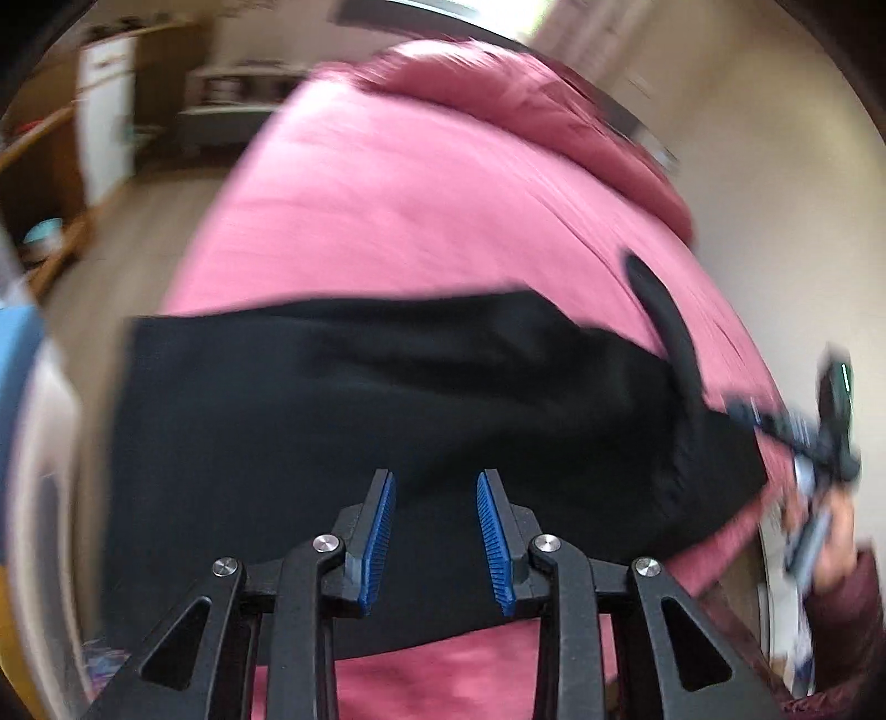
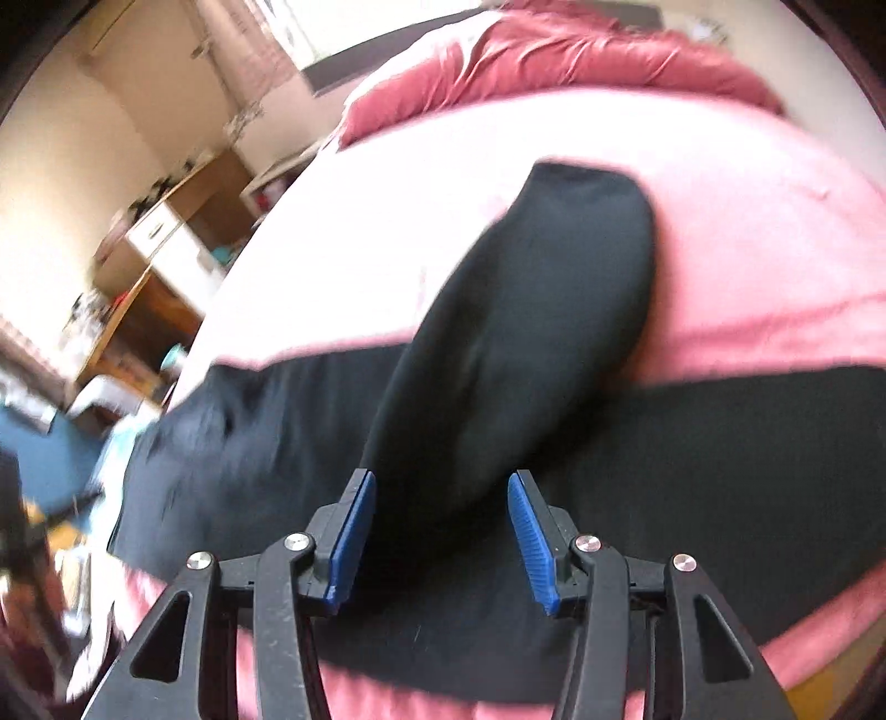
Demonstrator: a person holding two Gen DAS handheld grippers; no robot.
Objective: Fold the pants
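Black pants (image 1: 387,387) lie spread across a pink bed sheet (image 1: 415,194). My left gripper (image 1: 436,476) hovers over their near part, open, with nothing pressed between its blue pads. The other gripper (image 1: 797,437), held by a hand in a dark red sleeve, shows blurred at the right edge beside a raised black strip of cloth (image 1: 664,332). In the right wrist view the pants (image 2: 692,443) run across the sheet (image 2: 747,249). One folded-over leg (image 2: 526,304) reaches from the far side down between the fingers of my right gripper (image 2: 443,476). That gripper is open, with a gap at its right pad.
A crumpled red cover (image 2: 554,50) lies at the head of the bed. A wooden desk with a white drawer unit (image 2: 160,232) stands left of the bed, and a white cabinet (image 1: 105,122) is beyond it. A cream wall (image 1: 775,166) runs along the right side.
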